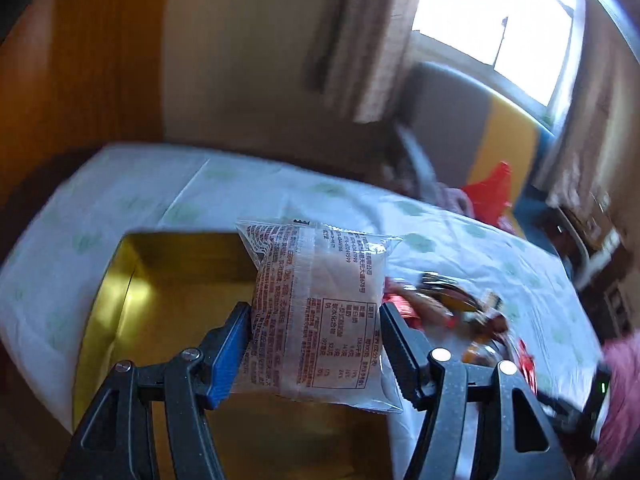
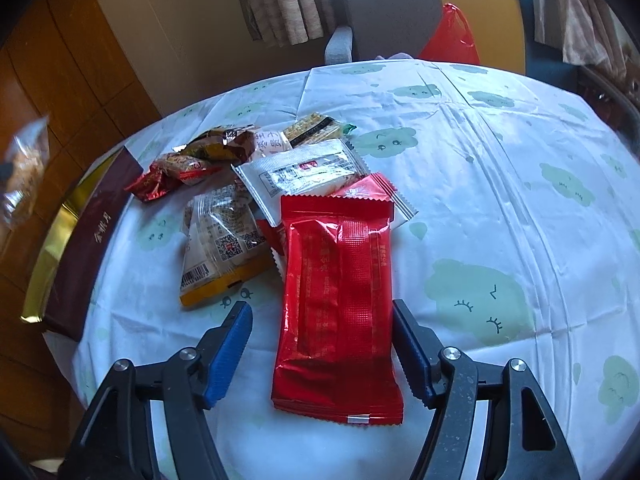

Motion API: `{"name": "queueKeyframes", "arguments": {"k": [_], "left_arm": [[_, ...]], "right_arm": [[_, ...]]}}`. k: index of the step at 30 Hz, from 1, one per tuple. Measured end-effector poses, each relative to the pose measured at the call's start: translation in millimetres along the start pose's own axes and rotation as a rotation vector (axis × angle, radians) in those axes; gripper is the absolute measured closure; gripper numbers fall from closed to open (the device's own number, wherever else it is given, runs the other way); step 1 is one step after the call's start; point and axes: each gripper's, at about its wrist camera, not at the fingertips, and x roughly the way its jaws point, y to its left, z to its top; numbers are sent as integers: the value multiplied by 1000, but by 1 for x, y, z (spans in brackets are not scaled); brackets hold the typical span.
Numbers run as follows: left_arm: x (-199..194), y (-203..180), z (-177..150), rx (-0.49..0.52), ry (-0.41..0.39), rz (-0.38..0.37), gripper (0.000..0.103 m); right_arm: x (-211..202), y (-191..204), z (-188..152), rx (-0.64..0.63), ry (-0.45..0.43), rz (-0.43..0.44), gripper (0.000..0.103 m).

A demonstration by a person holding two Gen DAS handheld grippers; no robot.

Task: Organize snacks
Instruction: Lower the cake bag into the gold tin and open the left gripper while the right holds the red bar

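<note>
My left gripper (image 1: 314, 308) is shut on a clear snack packet (image 1: 320, 312) with red print, its pads pressing both sides. It holds the packet upright in the air above an open gold box (image 1: 132, 280). The same packet shows as a blur at the far left of the right wrist view (image 2: 24, 160). My right gripper (image 2: 322, 306) is open over the table, with a red foil packet (image 2: 340, 292) lying flat between its fingers. The left finger stands clear of it. Behind it lies a pile of several snacks (image 2: 240, 184), also seen as the snack pile (image 1: 452, 304).
The box's maroon wall with a gold rim (image 2: 80, 248) stands at the table's left edge. A white cloth with green clouds (image 2: 500, 160) covers the table. A grey and yellow chair (image 2: 400, 8) with a red bag (image 2: 452, 40) is behind. A pink sleeve (image 1: 624, 392) is at right.
</note>
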Motion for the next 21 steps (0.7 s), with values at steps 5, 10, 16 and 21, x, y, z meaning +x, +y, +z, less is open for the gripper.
{"name": "queueKeyframes", "arguments": {"k": [5,10,16,21], "left_arm": [[53,21,8,-40,72,68,37],[90,15,4,-20,158,112,36],[78,2,-7,26,117,112,34],[51,-12,-19,84,78,113,34]], "right_arm": [[-1,0,-1,4,5,5,31],[3,3,1,-2,9,6,24],[5,1,6,38,15,52,15],[2,-5,9,78,6,50,24]]}}
